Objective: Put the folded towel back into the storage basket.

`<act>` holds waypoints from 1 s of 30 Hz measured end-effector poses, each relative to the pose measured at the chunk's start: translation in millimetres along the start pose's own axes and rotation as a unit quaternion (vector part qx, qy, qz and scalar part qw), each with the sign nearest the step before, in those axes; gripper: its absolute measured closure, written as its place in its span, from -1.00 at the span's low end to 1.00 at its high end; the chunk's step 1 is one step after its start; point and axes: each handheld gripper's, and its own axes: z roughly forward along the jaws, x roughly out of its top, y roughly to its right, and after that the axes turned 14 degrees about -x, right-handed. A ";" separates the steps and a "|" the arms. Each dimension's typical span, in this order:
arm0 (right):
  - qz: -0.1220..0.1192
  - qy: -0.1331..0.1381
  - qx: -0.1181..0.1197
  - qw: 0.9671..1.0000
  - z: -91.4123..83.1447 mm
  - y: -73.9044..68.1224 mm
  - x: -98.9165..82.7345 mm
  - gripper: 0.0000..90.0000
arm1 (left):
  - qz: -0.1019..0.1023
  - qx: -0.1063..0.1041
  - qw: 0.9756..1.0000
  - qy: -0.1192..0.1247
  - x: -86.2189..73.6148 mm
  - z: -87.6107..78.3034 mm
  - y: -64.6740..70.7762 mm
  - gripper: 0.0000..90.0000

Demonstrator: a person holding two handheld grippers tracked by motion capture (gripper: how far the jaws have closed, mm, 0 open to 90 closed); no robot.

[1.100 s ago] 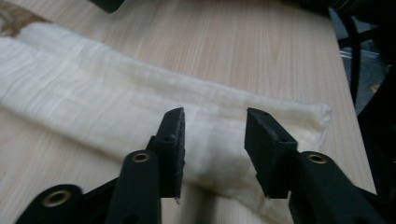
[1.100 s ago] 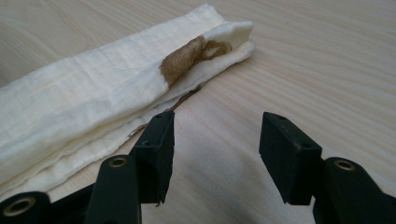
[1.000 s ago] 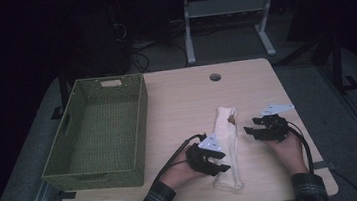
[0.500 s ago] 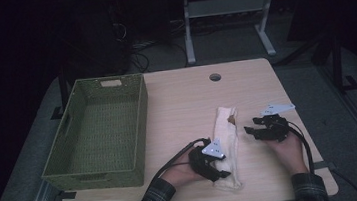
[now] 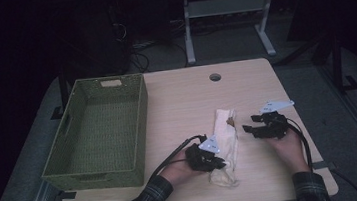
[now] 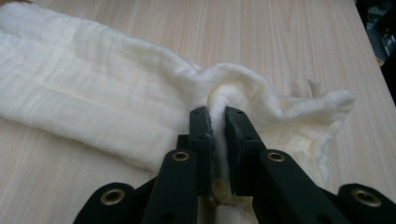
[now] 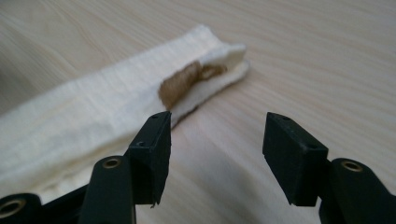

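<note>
a woven green basket [image 5: 97,134], rectangular and open-topped, sat well to the left of the left claw [image 5: 217,163] on the pale wood-grain table [image 5: 176,100]. that claw had just been closing its jaws, and they pinched a raised fold of the cream cloth [image 5: 225,143]; a second earlier they stood wider over its near end. the left gripper view showed what the high view could not: soft, fuzzy fabric [image 6: 93,102] bunched into a ridge between the flat black pads, with a frayed corner to the right. the cloth lay as a long folded strip between the two claws. the right claw [image 5: 248,129] sat just right of the strip, jaws about half apart and holding nothing. the right gripper view showed a brown twine loop [image 7: 180,84] on the cloth beyond its left jaw.
</note>
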 end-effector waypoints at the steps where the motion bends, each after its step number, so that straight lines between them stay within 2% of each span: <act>1: 0.004 0.003 0.005 1.000 -0.1 0.2 3.7 -0.08 | 0.002 0.000 1.000 -0.003 0.5 -0.2 -0.1 0.83; 3: 0.001 0.004 0.018 1.000 2.4 -1.2 12.4 -0.09 | 0.002 0.000 1.000 -0.004 0.6 -0.3 0.2 0.83; 5: -0.013 0.000 0.021 1.000 7.2 -3.3 20.8 -0.07 | -0.003 -0.005 1.000 0.002 -0.9 -0.9 -1.1 0.83; 8: -0.034 -0.011 0.046 0.998 21.1 -6.3 35.9 -0.02 | -0.005 -0.007 1.000 0.008 -3.3 -1.8 -2.1 0.83; 10: -0.038 -0.014 0.057 0.998 28.4 -8.2 43.2 -0.01 | -0.001 -0.006 1.000 0.006 -2.7 -1.9 -2.5 0.83; 11: -0.033 -0.015 0.068 0.997 32.7 -7.9 47.6 0.00 | -0.003 -0.007 1.000 0.008 -2.3 -1.1 -1.4 0.83; 12: -0.029 -0.013 0.077 0.996 37.0 -6.4 51.3 0.01 | 0.003 -0.003 1.000 0.006 -1.8 -0.9 -1.0 0.83; 13: -0.022 -0.014 0.077 0.997 40.8 -5.5 56.5 0.02 | 0.003 -0.001 1.000 0.007 -1.8 -0.5 -0.3 0.83; 16: -0.028 -0.003 0.073 0.997 49.4 -4.3 66.0 0.05 | 0.003 -0.002 1.000 0.001 -1.2 -1.2 0.2 0.83; 20: -0.060 -0.029 0.038 0.997 63.6 -10.0 76.2 0.16 | 0.000 -0.008 1.000 0.004 -1.8 -1.6 -1.5 0.83; 22: -0.062 -0.036 0.039 0.997 69.9 -9.0 79.0 0.19 | -0.001 -0.009 1.000 -0.001 -1.3 -2.7 -2.3 0.83; 26: -0.050 -0.043 0.035 0.997 75.7 -2.3 75.4 0.24 | -0.002 -0.014 1.000 0.002 -1.4 -2.8 -4.1 0.83; 28: -0.038 -0.051 0.046 0.997 78.4 0.9 72.5 0.26 | -0.005 -0.015 1.000 0.002 -1.4 -2.9 -4.3 0.83; 30: -0.044 -0.053 0.051 0.996 80.3 0.9 71.5 0.29 | -0.005 -0.015 1.000 0.003 -1.5 -3.0 -4.4 0.83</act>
